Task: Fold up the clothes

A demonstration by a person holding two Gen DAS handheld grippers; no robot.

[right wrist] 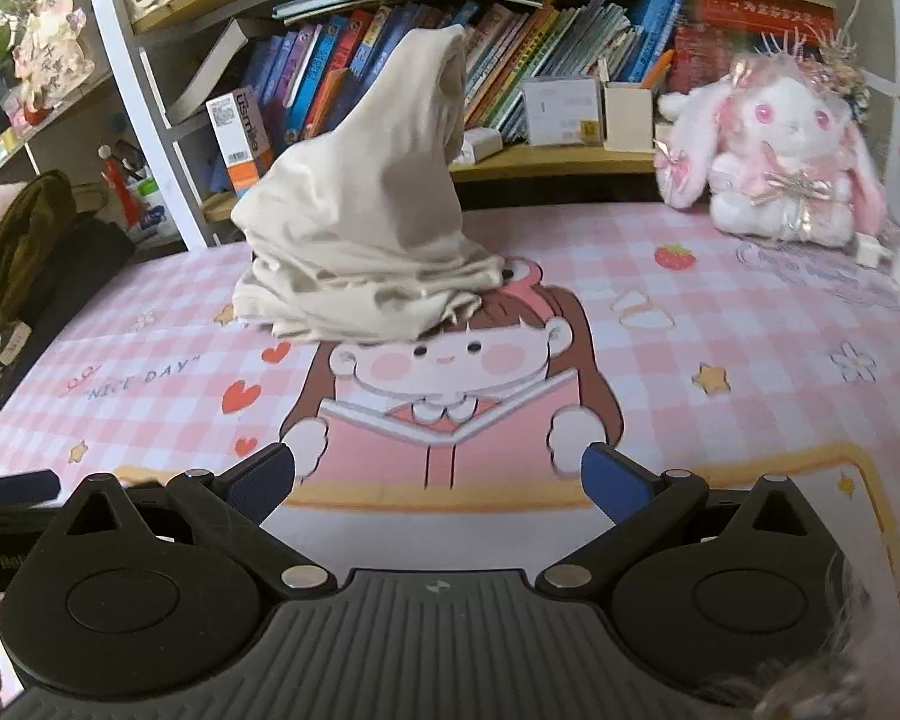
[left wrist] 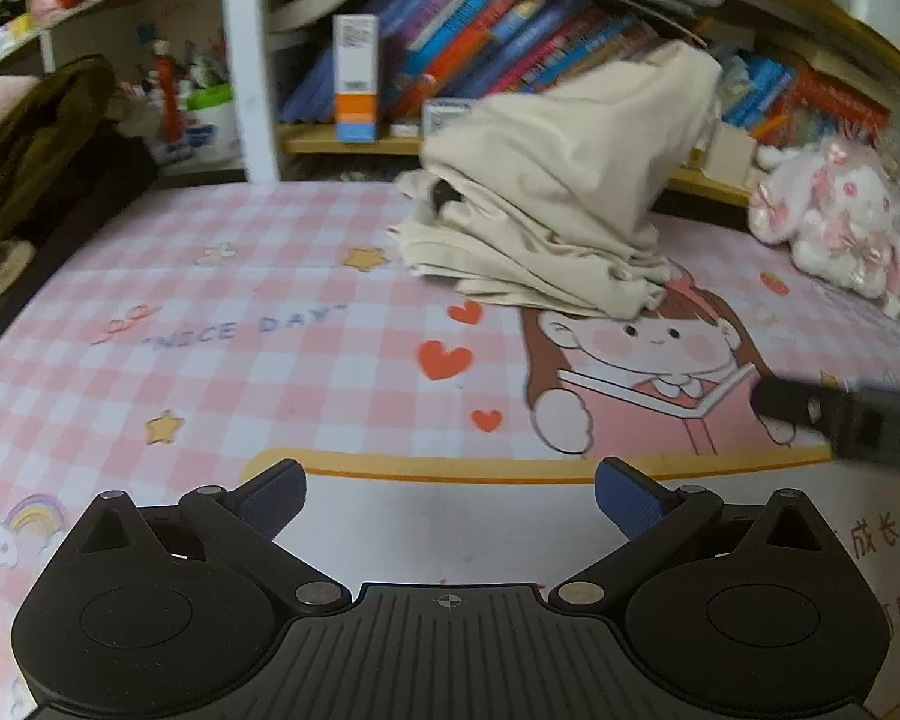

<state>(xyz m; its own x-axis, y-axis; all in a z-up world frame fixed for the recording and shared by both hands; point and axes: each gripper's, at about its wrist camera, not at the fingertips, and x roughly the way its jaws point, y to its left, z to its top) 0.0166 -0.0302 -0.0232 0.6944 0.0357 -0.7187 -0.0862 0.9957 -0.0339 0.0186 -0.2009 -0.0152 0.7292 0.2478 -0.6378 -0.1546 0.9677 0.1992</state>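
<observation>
A cream garment (left wrist: 564, 204) is bunched in a tall heap at the back of the pink checked table mat (left wrist: 210, 324), its peak leaning against the bookshelf; it also shows in the right wrist view (right wrist: 372, 228). My left gripper (left wrist: 450, 501) is open and empty, low over the mat's front, well short of the garment. My right gripper (right wrist: 438, 483) is open and empty, over the cartoon girl print (right wrist: 444, 396). The right gripper's finger (left wrist: 840, 420) shows at the right edge of the left wrist view.
A bookshelf with colourful books (right wrist: 510, 60) stands right behind the table. A white and pink plush rabbit (right wrist: 786, 156) sits at the back right. A dark olive bag (right wrist: 24, 240) rests at the left edge.
</observation>
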